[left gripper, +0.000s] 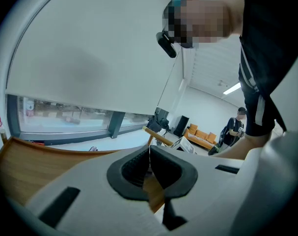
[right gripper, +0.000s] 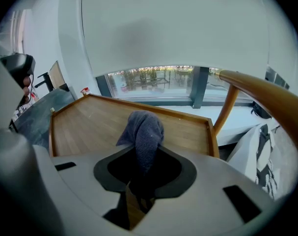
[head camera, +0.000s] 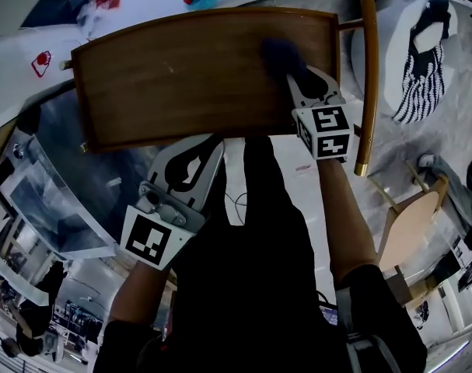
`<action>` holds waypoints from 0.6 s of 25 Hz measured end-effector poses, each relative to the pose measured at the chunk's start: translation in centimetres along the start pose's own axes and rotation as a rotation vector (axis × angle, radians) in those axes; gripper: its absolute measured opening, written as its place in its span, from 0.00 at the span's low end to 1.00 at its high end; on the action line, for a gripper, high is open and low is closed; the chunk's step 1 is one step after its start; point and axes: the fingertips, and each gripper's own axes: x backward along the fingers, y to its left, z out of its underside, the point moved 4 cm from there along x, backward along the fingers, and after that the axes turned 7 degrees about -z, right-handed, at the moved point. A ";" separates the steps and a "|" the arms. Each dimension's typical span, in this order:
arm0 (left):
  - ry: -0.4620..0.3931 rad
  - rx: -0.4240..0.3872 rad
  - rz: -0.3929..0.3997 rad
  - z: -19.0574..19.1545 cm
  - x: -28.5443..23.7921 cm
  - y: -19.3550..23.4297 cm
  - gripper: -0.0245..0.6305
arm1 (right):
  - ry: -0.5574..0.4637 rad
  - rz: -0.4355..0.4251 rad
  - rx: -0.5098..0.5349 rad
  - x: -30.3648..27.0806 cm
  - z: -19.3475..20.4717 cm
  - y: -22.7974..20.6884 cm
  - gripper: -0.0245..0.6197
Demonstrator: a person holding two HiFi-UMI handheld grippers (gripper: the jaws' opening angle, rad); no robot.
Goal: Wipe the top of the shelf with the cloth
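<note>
Cloth: dark blue-grey, towel-like nap. It is soft and limp, and I judge it light. It folds over itself in a rounded bunch and has no stiffness of its own. Nothing about it is fragile and it is unlikely to slip. It is best taken by a gathered fold, so that a loose pad sticks out past the tips to meet the wood.

Right tool: the jaws are pinched on the lower part of the cloth, and the bunch stands proud beyond them. The opening is narrow, no wider than the squeezed fabric. Nothing else is in the grip.

Position: the cloth is over the right-hand part of the shelf top, a wooden panel with a low raised rim. A curved wooden rail runs just beyond its right end. The head view is dark and smeared at this spot, so the cloth may be pressed on the wood or may hang just above it; I cannot say which.

Left tool: the jaws are pressed together with nothing between them. It is held off the near edge of the shelf, apart from the cloth and well apart from the right tool.

Much bare wood lies to the left of the cloth.
</note>
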 end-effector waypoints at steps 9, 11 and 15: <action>-0.044 0.039 -0.118 0.7 6.0 4.2 0.07 | -0.022 -0.144 0.116 -3.4 -3.9 8.7 0.18; -0.056 0.053 -0.157 1.1 7.9 5.6 0.07 | -0.019 -0.187 0.143 -4.9 -4.7 11.6 0.18; -0.085 0.064 -0.242 1.7 11.9 8.1 0.07 | -0.001 -0.280 0.207 -7.7 -5.9 17.7 0.18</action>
